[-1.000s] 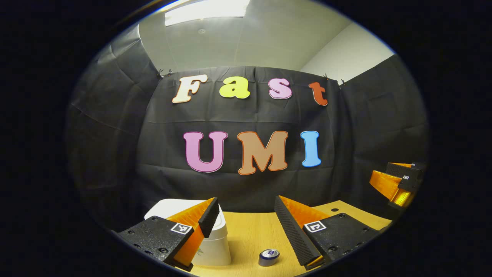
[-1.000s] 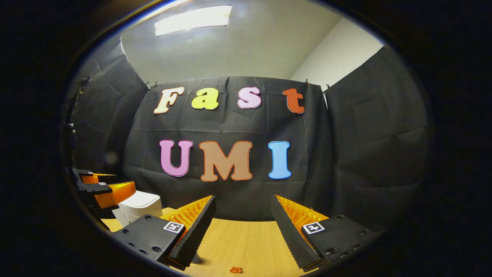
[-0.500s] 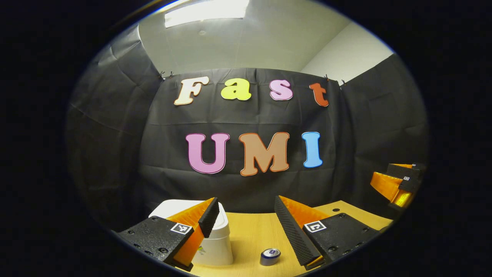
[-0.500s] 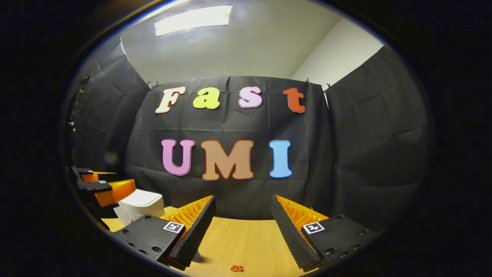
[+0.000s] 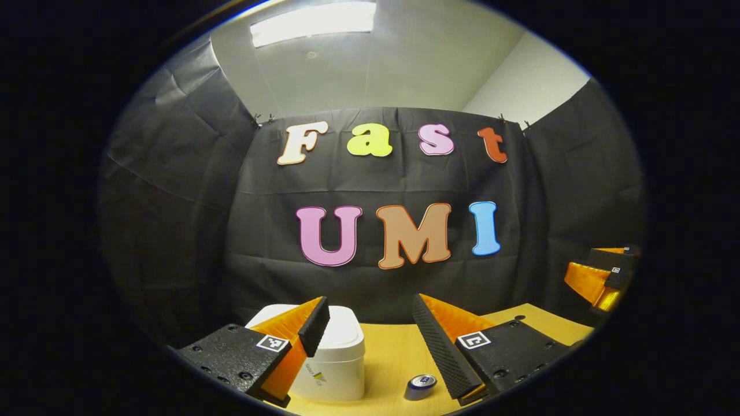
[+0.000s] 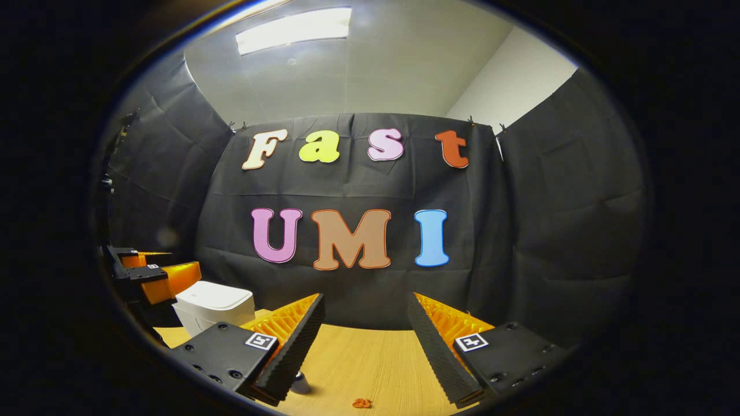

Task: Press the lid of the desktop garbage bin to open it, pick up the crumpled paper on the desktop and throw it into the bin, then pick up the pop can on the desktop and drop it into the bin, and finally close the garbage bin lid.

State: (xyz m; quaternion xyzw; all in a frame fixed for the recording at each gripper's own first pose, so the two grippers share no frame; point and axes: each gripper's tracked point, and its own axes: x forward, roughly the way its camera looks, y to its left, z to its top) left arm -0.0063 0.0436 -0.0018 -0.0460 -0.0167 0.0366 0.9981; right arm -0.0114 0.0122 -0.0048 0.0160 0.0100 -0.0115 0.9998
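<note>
The white desktop bin stands on the wooden table with its lid down, partly behind my left gripper's near finger. My left gripper is open and holds nothing; it hovers above and short of the bin. A pop can stands upright on the table to the right of the bin. In the right gripper view, a small orange crumpled paper lies on the table below my open, unladen right gripper. There the bin sits far left with the left gripper over it. The can's edge peeks out behind a finger.
The wooden table ends at the black cloth wall just behind the bin. In the left gripper view the right gripper hangs at the far right above the table's corner. Bare tabletop lies between the right gripper's fingers.
Both views have swung a little to the left, so the bin and can sit further right in the left gripper view. The can's edge has come into the right gripper view.
</note>
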